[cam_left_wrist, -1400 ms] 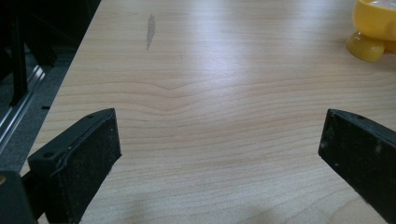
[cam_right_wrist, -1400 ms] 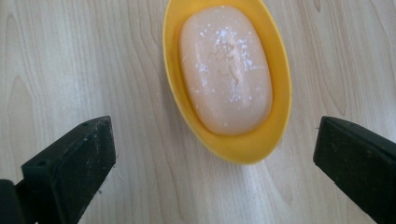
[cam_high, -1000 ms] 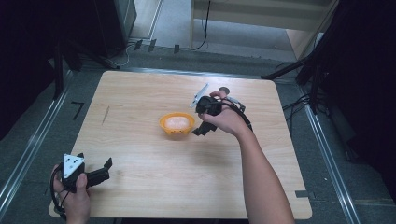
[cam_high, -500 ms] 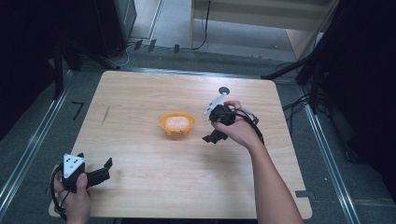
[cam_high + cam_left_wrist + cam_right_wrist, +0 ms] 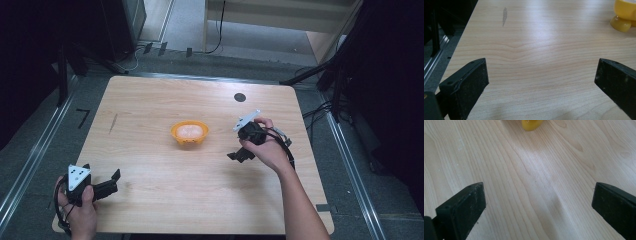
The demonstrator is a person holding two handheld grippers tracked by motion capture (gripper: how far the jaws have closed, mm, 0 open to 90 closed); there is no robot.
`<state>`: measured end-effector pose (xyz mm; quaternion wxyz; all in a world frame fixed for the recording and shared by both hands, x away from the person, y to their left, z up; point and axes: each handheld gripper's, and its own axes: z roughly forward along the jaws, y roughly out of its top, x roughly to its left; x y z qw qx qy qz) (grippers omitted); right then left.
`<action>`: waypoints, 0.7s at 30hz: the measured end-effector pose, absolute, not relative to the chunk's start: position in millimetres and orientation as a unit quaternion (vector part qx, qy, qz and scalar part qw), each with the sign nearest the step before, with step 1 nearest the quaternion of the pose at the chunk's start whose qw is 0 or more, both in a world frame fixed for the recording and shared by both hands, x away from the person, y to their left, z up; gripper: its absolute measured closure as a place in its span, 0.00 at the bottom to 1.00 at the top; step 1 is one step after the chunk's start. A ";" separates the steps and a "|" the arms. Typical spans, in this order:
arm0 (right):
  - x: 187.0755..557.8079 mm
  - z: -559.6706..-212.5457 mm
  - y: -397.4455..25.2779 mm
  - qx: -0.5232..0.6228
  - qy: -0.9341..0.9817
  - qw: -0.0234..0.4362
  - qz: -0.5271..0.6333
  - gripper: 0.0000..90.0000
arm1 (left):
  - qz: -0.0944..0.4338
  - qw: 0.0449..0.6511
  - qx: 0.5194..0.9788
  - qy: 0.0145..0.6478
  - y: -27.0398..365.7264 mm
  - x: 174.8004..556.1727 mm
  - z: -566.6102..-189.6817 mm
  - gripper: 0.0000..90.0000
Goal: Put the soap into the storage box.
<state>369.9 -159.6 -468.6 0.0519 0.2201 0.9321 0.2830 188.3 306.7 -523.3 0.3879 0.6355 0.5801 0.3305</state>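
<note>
Near the middle of the tabletop (image 5: 150,125) sits the little orange bowl (image 5: 189,132) with something pale and pinkish inside, upright on its stubby feet, and neither of your tongs has hold of it. Your right tongs (image 5: 239,155) are off to the right of the bowl, near but clearly apart, pointed down at bare wood with the jaws spread wide and nothing between them; in the right gripper view you just catch a yellow-orange bit of the bowl (image 5: 531,124) at the far edge, well ahead of the jaws. Your left tongs (image 5: 111,181) are parked at the near left corner, also gaping open and empty, well apart from the bowl, which peeks in at the far right of the left gripper view (image 5: 625,15). So my read: the bowl looks set down and let go, which would make the placing part done, if that was the job. If you're meant to do more with it, say move it again or hand it across, none of that looks started, since both tongs are empty and standing off. Can't tell what the pale stuff in the bowl is, too small to make out.
</note>
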 end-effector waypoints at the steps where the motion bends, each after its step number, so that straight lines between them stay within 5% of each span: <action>1: 367.7 -468.9 -162.2 0.224 0.930 0.053 0.287 0.00 | 0.330 0.388 0.635 0.581 306.7 188.3 -523.3 0.00; 21: 329.5 -480.8 -197.4 0.258 0.912 0.057 0.313 0.00 | 0.331 0.389 0.634 0.581 306.6 188.0 -523.3 0.00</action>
